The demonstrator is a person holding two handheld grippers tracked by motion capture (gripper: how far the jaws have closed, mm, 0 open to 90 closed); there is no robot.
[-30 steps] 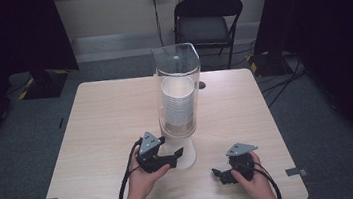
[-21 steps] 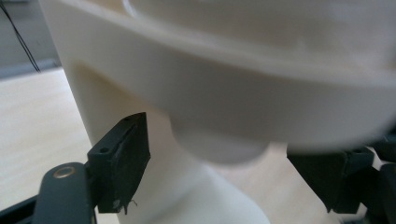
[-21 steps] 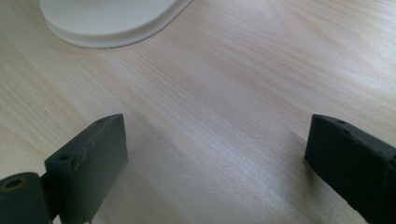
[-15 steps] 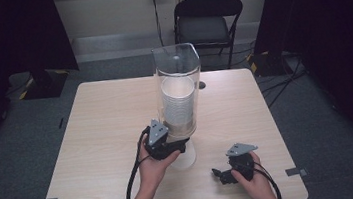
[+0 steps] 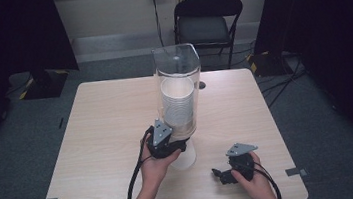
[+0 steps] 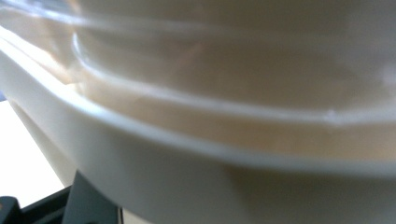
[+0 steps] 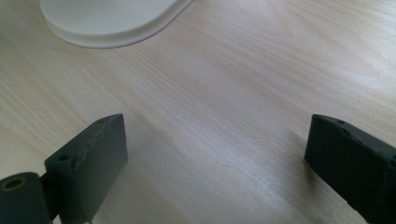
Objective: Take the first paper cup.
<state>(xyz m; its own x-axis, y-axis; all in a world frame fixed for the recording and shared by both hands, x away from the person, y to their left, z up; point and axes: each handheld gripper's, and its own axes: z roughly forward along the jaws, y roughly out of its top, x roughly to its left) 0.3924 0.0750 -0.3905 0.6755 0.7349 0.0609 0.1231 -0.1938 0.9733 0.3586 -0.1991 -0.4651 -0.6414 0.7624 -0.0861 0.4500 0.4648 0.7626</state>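
1. The table [image 5: 95,154] holds a tall clear dispenser [image 5: 178,79] with a stack of white cups [image 5: 178,104] inside. It stands up so the cups can slide down and come out at the bottom, one at a time.

2. The dispenser sits on a white base [image 7: 107,21]. The base is wide so the tall tube does not tip when a cup is pulled.

3. The left gripper [image 5: 172,145] is right at the bottom of the stack, where the lowest cup [image 6: 196,154] sticks out. Its jaws have just been closing, and the cup's rim is between them. It looks like it is pinching the cup to pull it down, but I cannot see the pads pressing.

4. The right gripper [image 5: 223,173] rests on the table, off to the side of the base and apart from it. Its jaws stand wide open with bare wood between them. I think it waits for its turn.

5. Hard to see: the left gripper view is so near the cup that all is blurry. The hand hides the spot where jaws meet cup in the high view.
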